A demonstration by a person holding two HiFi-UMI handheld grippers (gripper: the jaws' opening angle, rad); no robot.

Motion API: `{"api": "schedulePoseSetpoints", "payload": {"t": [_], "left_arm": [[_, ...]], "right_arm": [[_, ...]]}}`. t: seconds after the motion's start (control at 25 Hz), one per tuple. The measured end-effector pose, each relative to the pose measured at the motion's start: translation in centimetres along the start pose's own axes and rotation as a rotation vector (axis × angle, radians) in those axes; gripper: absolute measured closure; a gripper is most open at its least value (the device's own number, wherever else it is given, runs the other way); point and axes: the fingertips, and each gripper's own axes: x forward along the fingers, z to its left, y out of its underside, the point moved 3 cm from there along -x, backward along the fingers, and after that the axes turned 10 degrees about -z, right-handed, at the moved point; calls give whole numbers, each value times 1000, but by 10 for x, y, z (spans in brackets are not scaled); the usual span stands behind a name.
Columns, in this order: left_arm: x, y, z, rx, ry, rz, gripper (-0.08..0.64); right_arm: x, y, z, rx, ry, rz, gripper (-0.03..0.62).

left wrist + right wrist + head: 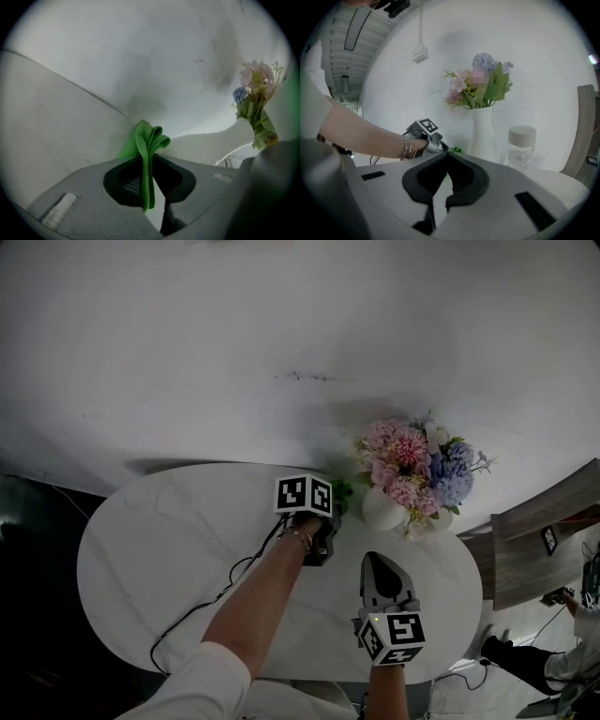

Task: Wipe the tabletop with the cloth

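A green cloth (149,149) is pinched in folds between the jaws of my left gripper (146,187), which is shut on it. The bunched end of the cloth rests on the white marble tabletop (47,131) close to the wall. In the head view, my left gripper (333,502) is at the table's far edge, with the cloth (342,491) showing just beyond its marker cube. My right gripper (378,561) hovers over the near right part of the table (159,540), shut and empty. Its view shows the left gripper (429,136) and a bit of the cloth (455,150).
A white vase of pink and blue flowers (412,474) stands just right of the cloth, with a clear jar with a white lid (520,145) beside it. A black cable (216,601) trails across the table. A wooden seat back (553,531) and a person (581,634) are at right.
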Motion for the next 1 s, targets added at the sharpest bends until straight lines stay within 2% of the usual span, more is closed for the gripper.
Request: {"api": "schedulePoseSetpoints", "payload": {"t": [0.16, 0.32, 0.4, 0.56, 0.72, 0.92, 1.0], "left_arm": [[1, 3, -4, -44, 36, -4, 505], [-3, 6, -18, -136, 153, -23, 505], [-8, 8, -24, -160, 187, -36, 505], [-23, 7, -37, -122, 216, -49, 505], [-43, 5, -48, -38, 201, -67, 505], [-78, 0, -64, 21, 212, -123, 505], [-93, -1, -68, 62, 194, -141, 505]], "right_arm": [[-3, -3, -2, 2, 0, -8, 591], [-4, -9, -4, 3, -6, -22, 591], [-6, -15, -4, -2, -12, -30, 591], [-9, -28, -7, -28, -25, -45, 591], [-13, -42, -9, -47, -31, -63, 591], [-16, -55, -2, -71, -57, -73, 591], [-20, -59, 2, -77, -65, -78, 591]]}}
